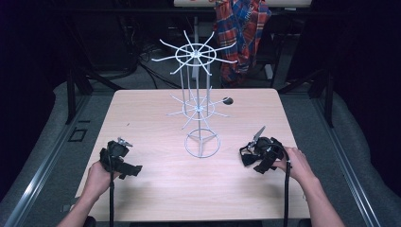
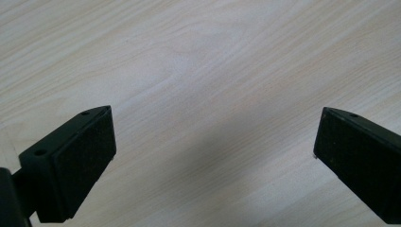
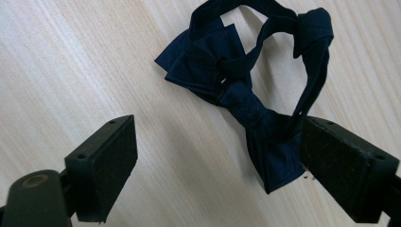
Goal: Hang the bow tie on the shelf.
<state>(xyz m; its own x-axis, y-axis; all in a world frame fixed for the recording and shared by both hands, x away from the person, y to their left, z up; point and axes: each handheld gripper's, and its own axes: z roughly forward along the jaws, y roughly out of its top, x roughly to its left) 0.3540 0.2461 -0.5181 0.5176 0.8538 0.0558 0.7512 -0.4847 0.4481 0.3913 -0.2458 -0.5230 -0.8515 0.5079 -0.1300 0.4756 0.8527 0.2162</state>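
A dark navy bow tie (image 3: 210, 64) with its neck strap looped lies flat on the wooden table (image 3: 71, 56). My right gripper (image 3: 217, 122) stands open just over it, with one wing of the tie against the inner side of the right-hand jaw and the other jaw on bare wood. In the high view the right gripper (image 1: 253, 158) rests at the table's right, held by a hand. My left gripper (image 2: 216, 113) is open over bare wood with nothing between its jaws. It sits at the table's front left (image 1: 125, 165).
A white wire display rack (image 1: 197, 54) with two tiers of spoke-like hooks stands on a ring base (image 1: 202, 144) at the table's middle, between the two grippers. A plaid garment (image 1: 243, 28) hangs behind the table. A small hole (image 1: 228, 100) marks the tabletop behind the rack.
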